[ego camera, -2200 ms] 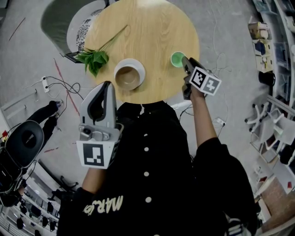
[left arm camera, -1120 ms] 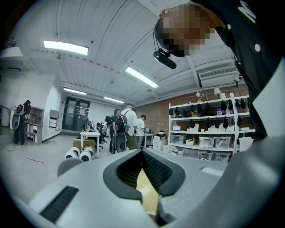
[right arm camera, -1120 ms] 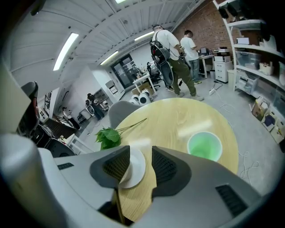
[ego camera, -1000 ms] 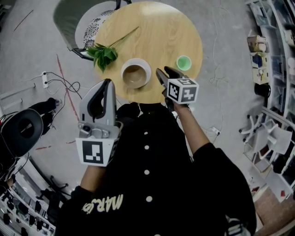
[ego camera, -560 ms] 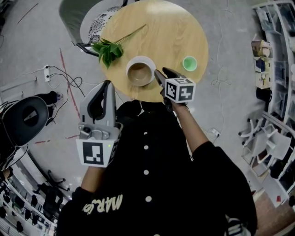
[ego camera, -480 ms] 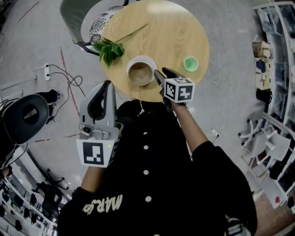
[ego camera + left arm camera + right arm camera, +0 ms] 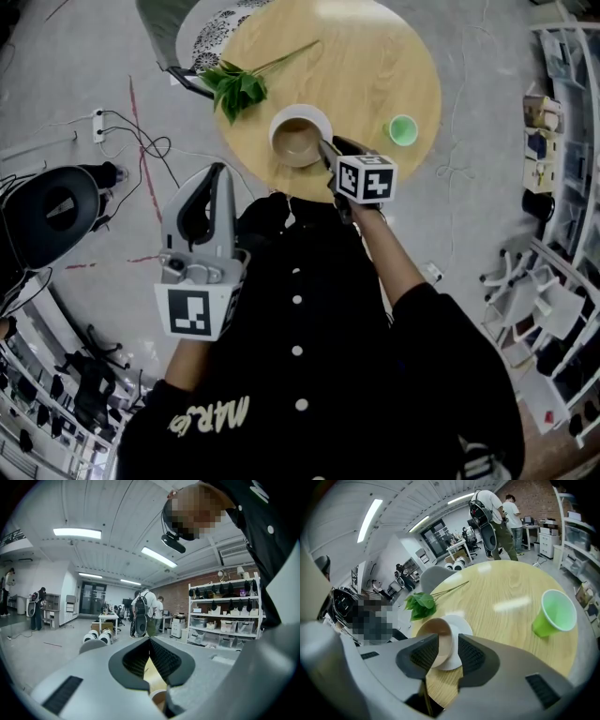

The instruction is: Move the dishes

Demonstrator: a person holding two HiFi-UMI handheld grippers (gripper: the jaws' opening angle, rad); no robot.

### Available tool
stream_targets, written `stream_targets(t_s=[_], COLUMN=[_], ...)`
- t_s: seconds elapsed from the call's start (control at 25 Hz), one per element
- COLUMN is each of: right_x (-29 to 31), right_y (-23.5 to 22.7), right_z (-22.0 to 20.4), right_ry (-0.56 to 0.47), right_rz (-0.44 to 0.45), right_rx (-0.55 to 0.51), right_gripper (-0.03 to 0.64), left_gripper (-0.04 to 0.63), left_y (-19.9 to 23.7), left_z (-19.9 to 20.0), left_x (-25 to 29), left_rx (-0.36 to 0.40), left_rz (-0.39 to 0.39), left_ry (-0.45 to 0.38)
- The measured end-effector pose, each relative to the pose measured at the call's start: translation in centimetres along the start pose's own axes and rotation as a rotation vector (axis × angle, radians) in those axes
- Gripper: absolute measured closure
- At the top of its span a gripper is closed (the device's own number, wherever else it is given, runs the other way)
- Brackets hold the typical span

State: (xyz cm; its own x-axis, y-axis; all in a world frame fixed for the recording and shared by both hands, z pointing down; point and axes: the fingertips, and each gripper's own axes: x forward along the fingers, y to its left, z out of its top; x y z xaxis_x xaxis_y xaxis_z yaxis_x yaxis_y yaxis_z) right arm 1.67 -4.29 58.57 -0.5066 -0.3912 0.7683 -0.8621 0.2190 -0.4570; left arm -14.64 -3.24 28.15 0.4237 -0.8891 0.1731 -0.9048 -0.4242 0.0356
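One brown cup (image 7: 298, 141) sits upright on a white saucer (image 7: 322, 120), both at the near edge of the round wood table (image 7: 356, 56), right in front of the person. Right gripper (image 7: 325, 148) tilts down onto the cup's right side. In the right gripper view the cup's near wall stands btwn the two jaws, w/ one pad inside the rim and the other outside it, over the saucer. Jaws have just been closing w/ that wall btwn them, but a sliver of gap shows on each side. So pads aren't pressing yet: jaws apart, nothing gripped. Green cup (image 7: 401, 130) stands upright to the right of the saucer, near the table's right edge, well apart from it. Leafy sprig (image 7: 239, 89) lies on the far left side, near the saucer, not touching. Left gripper (image 7: 217, 171) is held off the table by the person's left side, well apart from the dishes. Its tips are together in the left gripper view, nothing btwn them.
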Motion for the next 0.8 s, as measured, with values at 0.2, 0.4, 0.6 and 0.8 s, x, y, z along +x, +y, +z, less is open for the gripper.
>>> stream_targets(t_s=[0.2,0.4,0.6,0.8], right_x=[1.1,2.3,3.1,3.8], right_y=[-0.1,0.0,0.2,0.1], right_z=[-0.7,-1.5,-2.0,-2.4], right_ry=[0.027,0.046,0.062,0.071], right_rz=[-0.009,-0.001,0.005,0.007], right_rx=[0.01,0.028,0.043,0.048], right_gripper=[0.495,0.505,0.515,0.525], left_gripper=[0.592,0.592,0.592,0.592], left_y=[0.4,1.0,1.3,1.2], left_z=[-1.4,-2.7,-3.4,-4.2], left_x=[-0.4,-0.7,-0.9,-0.8], left_rx=[-0.008,-0.025,-0.032,-0.038], left_rz=[0.005,0.025,0.032,0.031], left_ry=[0.032,0.052,0.065,0.08])
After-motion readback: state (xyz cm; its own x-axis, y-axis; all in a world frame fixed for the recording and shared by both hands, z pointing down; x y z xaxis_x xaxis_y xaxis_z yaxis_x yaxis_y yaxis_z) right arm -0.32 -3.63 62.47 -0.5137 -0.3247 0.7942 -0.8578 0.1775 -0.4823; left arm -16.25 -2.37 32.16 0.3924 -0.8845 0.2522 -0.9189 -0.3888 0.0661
